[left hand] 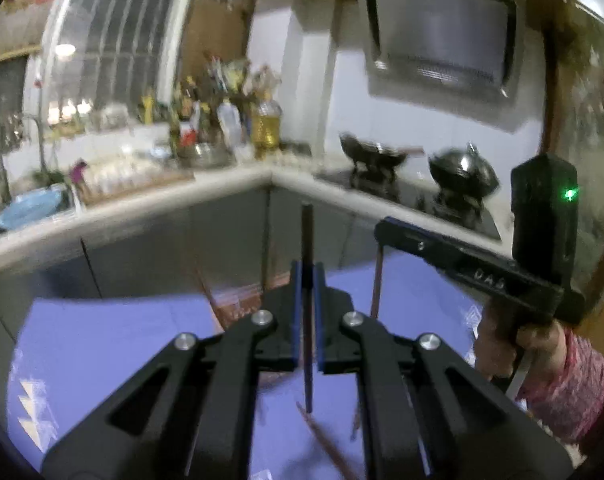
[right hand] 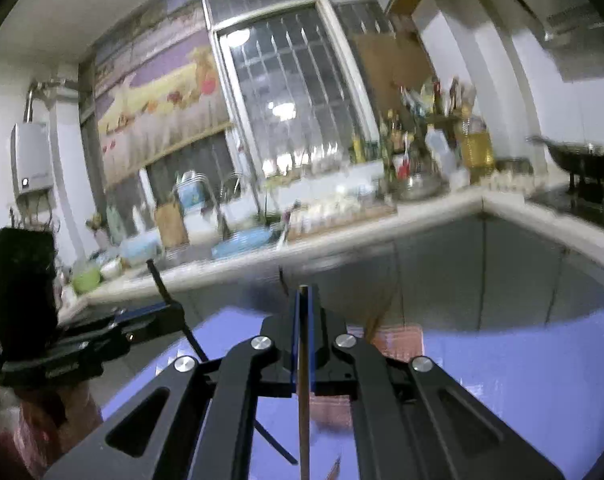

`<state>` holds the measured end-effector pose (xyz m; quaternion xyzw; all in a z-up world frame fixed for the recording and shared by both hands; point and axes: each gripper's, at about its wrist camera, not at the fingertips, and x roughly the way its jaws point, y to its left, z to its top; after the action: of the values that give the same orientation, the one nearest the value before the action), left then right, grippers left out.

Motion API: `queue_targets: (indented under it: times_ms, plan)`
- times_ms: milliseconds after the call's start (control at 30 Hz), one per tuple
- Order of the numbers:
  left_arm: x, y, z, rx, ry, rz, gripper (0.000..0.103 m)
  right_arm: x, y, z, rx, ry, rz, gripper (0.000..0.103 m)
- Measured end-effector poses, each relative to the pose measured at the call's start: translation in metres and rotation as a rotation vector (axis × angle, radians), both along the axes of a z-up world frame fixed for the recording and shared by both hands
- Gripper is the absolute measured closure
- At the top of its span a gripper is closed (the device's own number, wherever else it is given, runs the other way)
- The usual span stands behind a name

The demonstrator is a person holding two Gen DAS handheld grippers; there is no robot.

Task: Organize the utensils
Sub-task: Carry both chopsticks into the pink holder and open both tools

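My left gripper (left hand: 307, 270) is shut on a dark chopstick (left hand: 307, 240) that stands nearly upright between the blue pads. My right gripper (right hand: 303, 294) is shut on a light wooden chopstick (right hand: 303, 420) held upright. In the left wrist view the right gripper (left hand: 385, 228) shows at the right, with its brown chopstick (left hand: 377, 284) hanging down. In the right wrist view the left gripper (right hand: 174, 306) shows at the left with the dark chopstick (right hand: 160, 280) tilted. Both are raised above a purple table (left hand: 122, 340). A pinkish utensil basket (right hand: 397, 340) sits on the table ahead.
More chopsticks (left hand: 325, 440) lie on the table below the left gripper. A kitchen counter (left hand: 222, 188) runs behind, with a sink, a blue bowl (left hand: 30, 208), bottles, and woks (left hand: 461, 176) on a stove. The purple table also shows in the right wrist view (right hand: 521, 380).
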<state>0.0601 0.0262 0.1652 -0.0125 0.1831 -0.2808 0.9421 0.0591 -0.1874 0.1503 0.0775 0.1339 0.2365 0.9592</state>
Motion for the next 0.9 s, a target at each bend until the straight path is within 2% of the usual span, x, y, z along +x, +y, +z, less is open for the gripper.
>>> queue_targets:
  times_ms: [133, 233, 333, 467, 567, 633, 667, 700, 733, 767, 800, 867, 900]
  plan:
    - [0.030, -0.002, 0.031, -0.034, -0.057, 0.087, 0.098, 0.042, 0.008, 0.038, 0.049, -0.087, -0.078, 0.099]
    - [0.056, -0.006, 0.032, -0.012, -0.086, 0.166, 0.098, 0.070, 0.016, 0.040, 0.048, -0.137, -0.135, 0.099]
    - [0.081, -0.012, 0.015, 0.019, -0.070, 0.199, 0.098, 0.096, 0.024, 0.022, 0.015, -0.142, -0.169, 0.099]
    - [0.106, -0.018, -0.022, 0.067, 0.007, 0.200, 0.098, 0.118, 0.029, -0.016, -0.017, -0.091, -0.171, 0.099]
    - [0.115, -0.019, -0.049, 0.090, 0.046, 0.203, 0.098, 0.124, 0.034, -0.045, -0.062, -0.063, -0.135, 0.099]
    - [0.119, -0.021, -0.066, 0.107, 0.095, 0.203, 0.098, 0.124, 0.035, -0.059, -0.058, -0.022, -0.108, 0.099]
    - [0.120, -0.021, -0.070, 0.109, 0.110, 0.204, 0.097, 0.122, 0.036, -0.065, -0.042, -0.001, -0.096, 0.098]
    - [0.121, -0.019, -0.072, 0.112, 0.121, 0.208, 0.091, 0.121, 0.037, -0.068, -0.040, 0.016, -0.089, 0.097]
    - [0.120, -0.017, -0.071, 0.110, 0.121, 0.216, 0.086, 0.121, 0.037, -0.070, -0.041, 0.044, -0.081, 0.094]
    - [0.118, -0.014, -0.066, 0.098, 0.111, 0.230, 0.075, 0.118, 0.038, -0.070, -0.040, 0.058, -0.076, 0.087]
    - [0.114, -0.009, -0.061, 0.077, 0.095, 0.237, 0.072, 0.113, 0.039, -0.066, -0.035, 0.056, -0.071, 0.083]
    - [0.101, 0.003, -0.043, 0.020, 0.057, 0.250, 0.072, 0.101, 0.039, -0.058, -0.025, 0.027, -0.076, 0.065]
    - [0.092, 0.008, -0.034, -0.006, 0.040, 0.253, 0.072, 0.091, 0.038, -0.048, -0.013, -0.004, -0.077, 0.065]
